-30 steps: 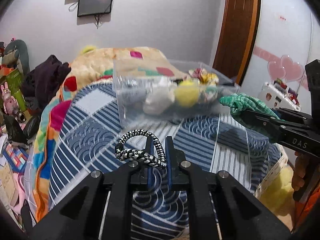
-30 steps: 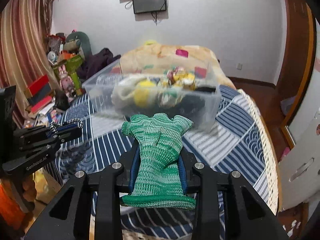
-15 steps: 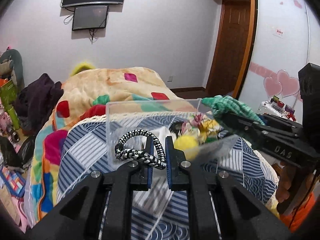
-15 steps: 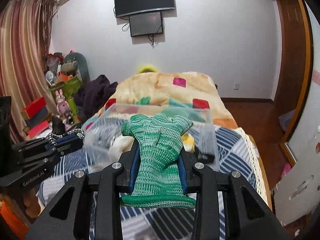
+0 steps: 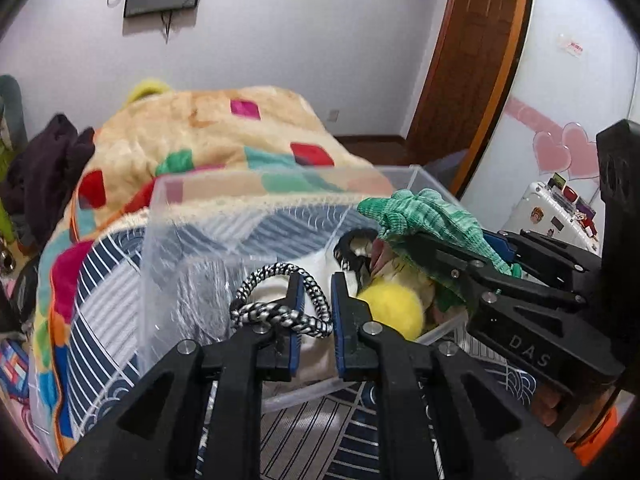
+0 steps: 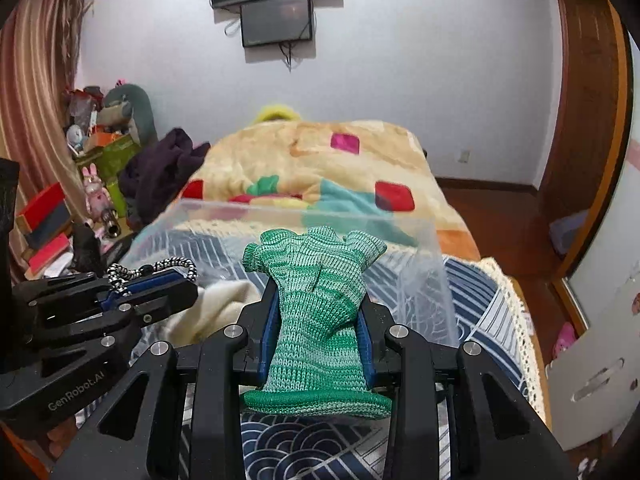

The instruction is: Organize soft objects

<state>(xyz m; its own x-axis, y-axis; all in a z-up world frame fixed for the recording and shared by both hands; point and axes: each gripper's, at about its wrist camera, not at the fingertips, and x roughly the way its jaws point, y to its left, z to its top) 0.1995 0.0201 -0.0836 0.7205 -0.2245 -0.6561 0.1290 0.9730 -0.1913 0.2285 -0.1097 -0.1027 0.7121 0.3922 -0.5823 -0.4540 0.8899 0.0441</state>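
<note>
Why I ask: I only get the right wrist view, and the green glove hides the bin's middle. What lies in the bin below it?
Observer: A fluffy yellow ball lies in the clear bin, just below the green glove.
Operator: Anything beside it?
Observer: A black ring-shaped item lies just behind the ball.
Operator: Is the glove over the opening?
Observer: Yes, the right gripper holds it above the bin's right part.
</note>
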